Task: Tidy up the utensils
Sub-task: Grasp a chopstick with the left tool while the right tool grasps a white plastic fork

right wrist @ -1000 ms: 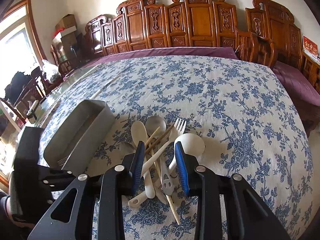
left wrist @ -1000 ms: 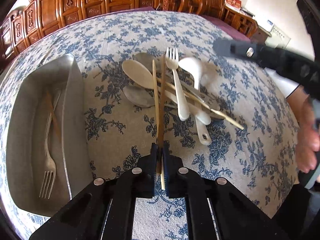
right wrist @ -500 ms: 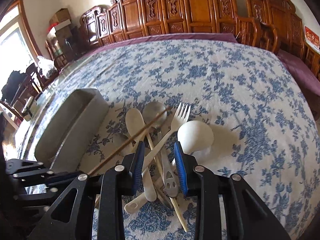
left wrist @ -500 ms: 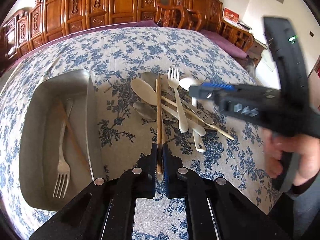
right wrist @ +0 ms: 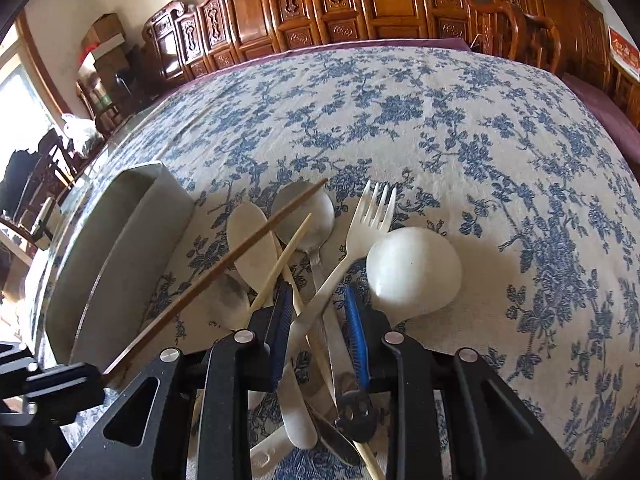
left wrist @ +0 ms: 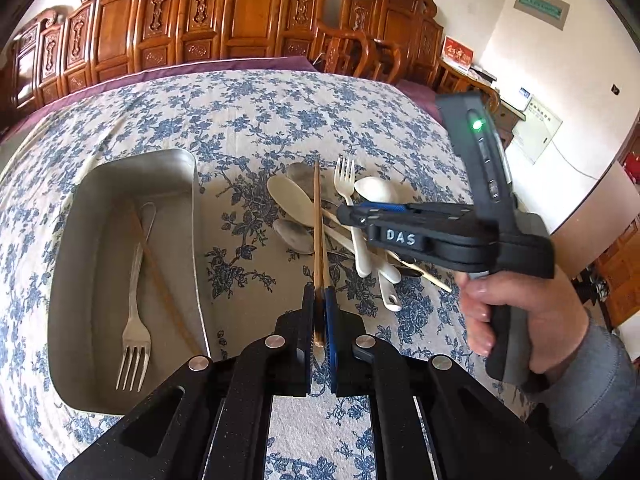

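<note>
Left tool clamped on brown chopstick; right tool open, straddling white fork handle.

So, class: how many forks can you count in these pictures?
2. A metal fork lies in the tray. A white fork lies in the pile on the tablecloth, its handle between the right gripper fingers. More may be hidden in the pile.

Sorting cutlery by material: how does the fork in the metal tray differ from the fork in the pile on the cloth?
The tray fork is shiny metal; the pile fork is white plastic. The tray fork lies in the tray with tines toward the camera; the pile fork rests on other utensils with tines pointing away. Both have four tines.
</note>
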Available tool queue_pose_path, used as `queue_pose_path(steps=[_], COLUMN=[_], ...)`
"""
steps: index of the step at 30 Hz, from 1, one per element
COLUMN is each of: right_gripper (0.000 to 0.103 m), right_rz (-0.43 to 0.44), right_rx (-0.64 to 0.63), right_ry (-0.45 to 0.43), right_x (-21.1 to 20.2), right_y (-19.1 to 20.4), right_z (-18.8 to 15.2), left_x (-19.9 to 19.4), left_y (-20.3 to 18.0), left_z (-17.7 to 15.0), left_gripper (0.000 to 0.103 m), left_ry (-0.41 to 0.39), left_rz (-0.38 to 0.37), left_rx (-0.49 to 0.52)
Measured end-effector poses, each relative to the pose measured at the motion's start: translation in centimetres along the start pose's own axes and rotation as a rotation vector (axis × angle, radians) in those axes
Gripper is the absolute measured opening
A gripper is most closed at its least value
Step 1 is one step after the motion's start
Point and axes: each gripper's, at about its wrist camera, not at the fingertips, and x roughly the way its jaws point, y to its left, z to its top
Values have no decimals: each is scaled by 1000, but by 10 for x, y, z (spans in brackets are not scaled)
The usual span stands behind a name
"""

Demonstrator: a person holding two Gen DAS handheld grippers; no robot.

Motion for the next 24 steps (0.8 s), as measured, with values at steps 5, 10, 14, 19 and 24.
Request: queue_pose_path(steps=[5, 10, 14, 19, 24], right_gripper=[23, 9, 9, 9, 9], right_rz=[-9, -15, -30, -20, 6], right_rx=[-19, -8, -4, 10, 2], right_ry=[10, -8, -26, -64, -97], right_x=[4, -1, -6, -19, -35], right_y=[4, 0, -5, -9, -4], right_z=[-1, 0, 0, 3, 5], left_x=[-3, -5, -8, -15, -23], left_y=[2, 1, 0, -2, 1], left_z=[-1, -3, -1, 1, 3], left_gripper=[4, 4, 4, 4, 4], left_ry=[-7, -7, -13, -29, -43], left_rz=[3, 10, 16, 30, 47], left_rx=[0, 0, -1, 4, -1])
